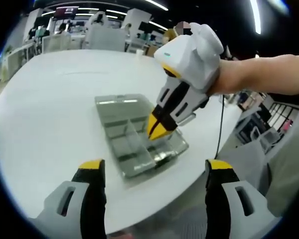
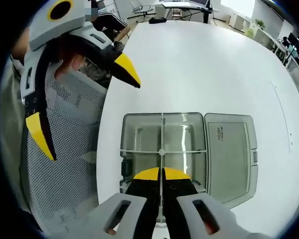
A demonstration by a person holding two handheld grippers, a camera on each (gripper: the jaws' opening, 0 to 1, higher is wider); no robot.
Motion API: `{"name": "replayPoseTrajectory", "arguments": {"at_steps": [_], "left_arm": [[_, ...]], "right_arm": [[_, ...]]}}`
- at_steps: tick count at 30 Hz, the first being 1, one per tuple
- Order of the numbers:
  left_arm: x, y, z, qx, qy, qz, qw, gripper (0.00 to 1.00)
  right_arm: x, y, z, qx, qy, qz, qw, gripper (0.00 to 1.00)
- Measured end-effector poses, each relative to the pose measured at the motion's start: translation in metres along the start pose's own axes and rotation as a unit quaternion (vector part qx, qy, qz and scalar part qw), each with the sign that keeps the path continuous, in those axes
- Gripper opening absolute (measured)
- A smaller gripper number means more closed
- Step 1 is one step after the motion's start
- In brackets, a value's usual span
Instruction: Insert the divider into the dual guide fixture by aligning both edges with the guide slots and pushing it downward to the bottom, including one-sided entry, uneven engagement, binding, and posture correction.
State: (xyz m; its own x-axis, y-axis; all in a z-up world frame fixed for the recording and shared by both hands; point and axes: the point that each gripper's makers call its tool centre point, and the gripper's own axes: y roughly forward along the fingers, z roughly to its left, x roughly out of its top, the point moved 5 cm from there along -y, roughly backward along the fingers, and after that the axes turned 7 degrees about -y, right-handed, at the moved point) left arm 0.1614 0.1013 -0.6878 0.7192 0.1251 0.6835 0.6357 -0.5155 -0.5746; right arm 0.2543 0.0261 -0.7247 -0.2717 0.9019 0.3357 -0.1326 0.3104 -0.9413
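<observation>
- Right gripper: jaws closed on the near edge of the thin clear divider. In the left gripper view this gripper comes down into the box from above, held by a person's hand.
- Divider: stands upright in the clear plastic box, running lengthwise down the middle between the near and far walls, where it crosses a transverse partition.
- Box: rests on the white table near its rounded edge; hinged lid lies open flat beside it.
- Left gripper: jaws spread wide, empty, held near the table edge short of the box; seen in the right gripper view over a mesh chair back.
</observation>
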Motion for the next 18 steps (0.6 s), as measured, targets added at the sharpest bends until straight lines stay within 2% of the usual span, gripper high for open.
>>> {"name": "replayPoseTrajectory", "arguments": {"at_steps": [18], "left_arm": [[-0.0005,0.0015,0.0009,0.0,0.001,0.003,1.0,0.8]], "right_arm": [[-0.0007,0.001,0.0006,-0.001,0.0,-0.001,1.0,0.0]]}}
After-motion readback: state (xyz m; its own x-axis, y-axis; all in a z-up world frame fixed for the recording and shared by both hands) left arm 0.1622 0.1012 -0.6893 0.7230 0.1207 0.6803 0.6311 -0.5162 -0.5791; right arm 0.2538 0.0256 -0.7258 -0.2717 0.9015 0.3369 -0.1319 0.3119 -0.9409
